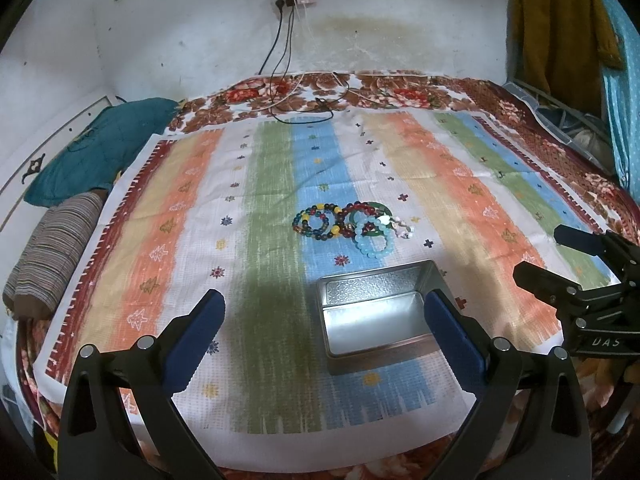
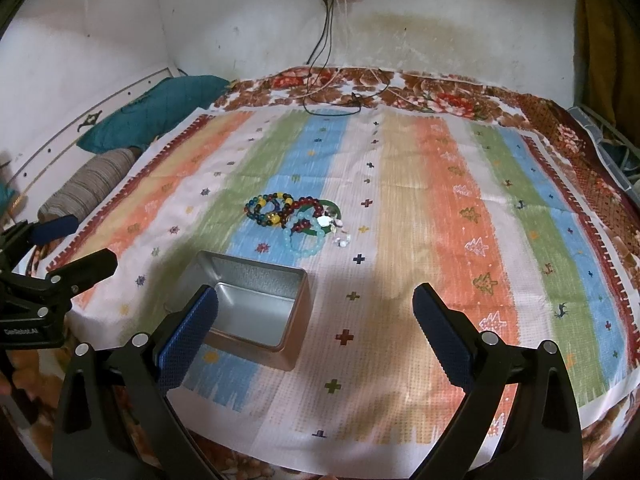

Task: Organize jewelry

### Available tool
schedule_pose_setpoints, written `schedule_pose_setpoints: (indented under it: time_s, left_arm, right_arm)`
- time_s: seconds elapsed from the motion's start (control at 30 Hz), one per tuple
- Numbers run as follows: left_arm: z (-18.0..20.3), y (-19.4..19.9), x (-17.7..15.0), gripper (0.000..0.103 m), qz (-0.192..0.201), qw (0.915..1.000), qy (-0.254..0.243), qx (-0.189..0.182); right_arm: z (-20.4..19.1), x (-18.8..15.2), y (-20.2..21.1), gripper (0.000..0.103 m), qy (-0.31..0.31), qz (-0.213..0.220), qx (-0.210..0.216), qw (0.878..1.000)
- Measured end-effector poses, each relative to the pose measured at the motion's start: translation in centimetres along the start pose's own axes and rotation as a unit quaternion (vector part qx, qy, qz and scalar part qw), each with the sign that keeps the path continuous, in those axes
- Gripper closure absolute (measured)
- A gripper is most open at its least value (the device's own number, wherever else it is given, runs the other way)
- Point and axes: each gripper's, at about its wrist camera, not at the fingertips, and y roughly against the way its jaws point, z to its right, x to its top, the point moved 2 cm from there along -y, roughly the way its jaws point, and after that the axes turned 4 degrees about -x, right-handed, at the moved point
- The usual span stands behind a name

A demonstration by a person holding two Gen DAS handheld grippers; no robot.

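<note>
Beyond the empty metal tin [image 1: 374,312], heaped bead bracelets [image 1: 348,224]; nearer than it, left gripper [image 1: 324,320] and right gripper [image 2: 316,320], both spread wide, holding nothing.

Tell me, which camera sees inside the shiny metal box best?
The left wrist view: the metal box lies nearly straight ahead, its bare floor mostly open to view. In the right wrist view the box sits off to the side, and a blue finger pad hides one corner.
</note>
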Motion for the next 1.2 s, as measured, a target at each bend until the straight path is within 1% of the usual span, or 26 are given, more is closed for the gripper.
schedule_pose_setpoints:
  time_s: [0.37,0.47,0.53,0.77,0.9,1.03,1.2]
  left_arm:
    - [0.0,-0.1,-0.1,0.006,-0.004,1.0,-0.001,0.002]
    - [-0.1,-0.3,0.0,0.006,-0.007,0.9999,-0.002,0.008]
    - [-0.2,-0.6,0.2,0.006,-0.01,0.9999,-0.003,0.013]
    - [-0.5,-2.0,2.1,0.006,-0.027,0.9989,-0.016,0.035]
    - [-0.8,-3.1,3.3,0.006,-0.035,0.9986,-0.014,0.036]
    - [-1.0,-4.2,4.6,0.006,-0.042,0.9985,-0.003,0.036]
    - [-1.8,-5.7,5.7,0.006,-0.056,0.9976,0.021,0.037]
  right_arm:
    - [-0.7,0.0,-0.5,0.004,0.005,-0.005,0.0,1.0]
    - [-0.9,0.4,-0.9,0.004,0.017,-0.005,-0.01,1.0]
    - [-1.0,0.8,-1.2,0.004,0.017,-0.011,-0.008,1.0]
    - [-0.8,2.1,-2.9,0.004,0.02,-0.036,-0.004,0.999]
    - [-0.5,2.8,-3.7,0.004,0.015,-0.05,0.003,0.999]
    - [-0.3,3.6,-4.7,0.004,0.015,-0.058,0.006,0.998]
    - [0.3,4.5,-5.9,0.004,-0.007,-0.074,0.026,0.997]
